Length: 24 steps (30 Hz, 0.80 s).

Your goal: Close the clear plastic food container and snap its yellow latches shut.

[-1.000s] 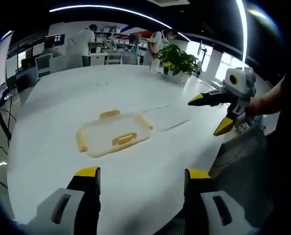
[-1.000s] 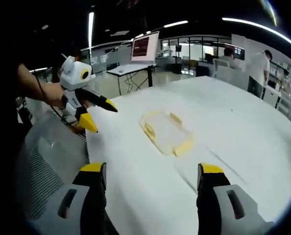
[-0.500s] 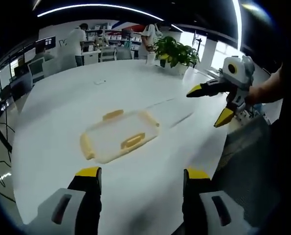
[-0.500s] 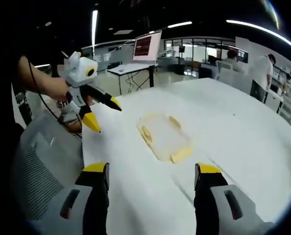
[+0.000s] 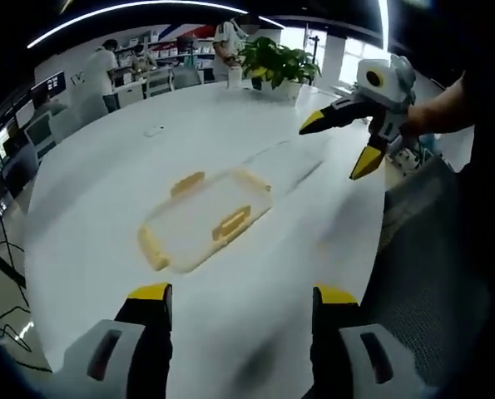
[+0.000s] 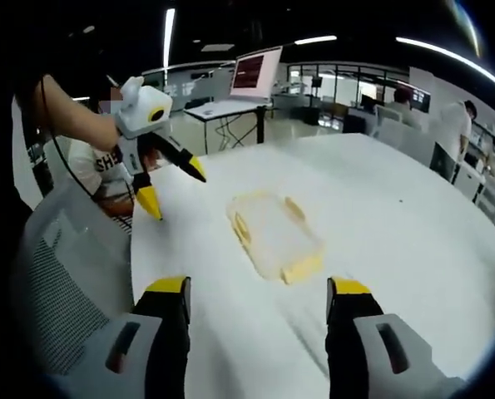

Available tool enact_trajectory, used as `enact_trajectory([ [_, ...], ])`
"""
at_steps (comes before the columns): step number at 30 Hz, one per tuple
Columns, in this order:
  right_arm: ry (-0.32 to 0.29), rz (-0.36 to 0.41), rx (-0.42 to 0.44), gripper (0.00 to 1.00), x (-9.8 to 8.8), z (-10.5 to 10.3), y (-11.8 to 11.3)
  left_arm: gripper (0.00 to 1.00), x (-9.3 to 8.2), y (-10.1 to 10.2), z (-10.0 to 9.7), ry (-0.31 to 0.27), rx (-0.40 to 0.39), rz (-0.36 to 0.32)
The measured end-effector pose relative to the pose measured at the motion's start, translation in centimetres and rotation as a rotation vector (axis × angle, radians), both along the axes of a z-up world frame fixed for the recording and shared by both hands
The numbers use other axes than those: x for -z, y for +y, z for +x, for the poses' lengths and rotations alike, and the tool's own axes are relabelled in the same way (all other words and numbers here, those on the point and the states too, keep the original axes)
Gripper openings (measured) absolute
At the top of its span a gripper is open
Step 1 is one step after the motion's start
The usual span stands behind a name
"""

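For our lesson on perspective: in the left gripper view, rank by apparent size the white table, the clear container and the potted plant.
1. white table
2. clear container
3. potted plant, though it stands farther away, so its true size is unsure.

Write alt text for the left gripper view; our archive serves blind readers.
A clear container with yellow latches lies on a white table, ahead of the open left gripper. The right gripper, open, hovers at upper right.

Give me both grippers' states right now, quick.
Left gripper: open, holding nothing, above the table.
Right gripper: open, holding nothing, short of the container.
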State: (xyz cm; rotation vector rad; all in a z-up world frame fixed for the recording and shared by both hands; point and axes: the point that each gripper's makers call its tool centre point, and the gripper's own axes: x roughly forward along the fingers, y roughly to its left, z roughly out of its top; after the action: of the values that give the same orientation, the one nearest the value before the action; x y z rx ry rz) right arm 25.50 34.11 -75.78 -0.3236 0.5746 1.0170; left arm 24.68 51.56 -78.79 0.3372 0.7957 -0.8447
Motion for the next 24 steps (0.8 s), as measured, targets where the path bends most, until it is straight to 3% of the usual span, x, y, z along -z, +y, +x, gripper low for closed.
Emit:
enact_trajectory([
  [6,0.006,-0.011,-0.011,0.62,0.1,0.7,0.2,0.63,-0.1,0.2,0.9,-0.002,0.027,0.019],
  [8,0.012,-0.013,-0.015,0.62,0.1,0.9,0.4,0.62,0.0,0.6,1.2,-0.017,0.083,0.077],
  [19,0.013,-0.034,-0.033,0.6,0.3,1.9,0.8,0.58,0.4,1.3,2.8,0.003,0.11,0.094],
  [21,0.006,-0.045,-0.04,0.59,0.3,2.2,0.8,0.58,0.4,1.4,3.2,-0.016,0.146,0.133],
  [24,0.005,-0.054,-0.045,0.58,0.3,2.8,1.0,0.58,0.3,0.8,3.7,-0.013,0.158,0.135],
])
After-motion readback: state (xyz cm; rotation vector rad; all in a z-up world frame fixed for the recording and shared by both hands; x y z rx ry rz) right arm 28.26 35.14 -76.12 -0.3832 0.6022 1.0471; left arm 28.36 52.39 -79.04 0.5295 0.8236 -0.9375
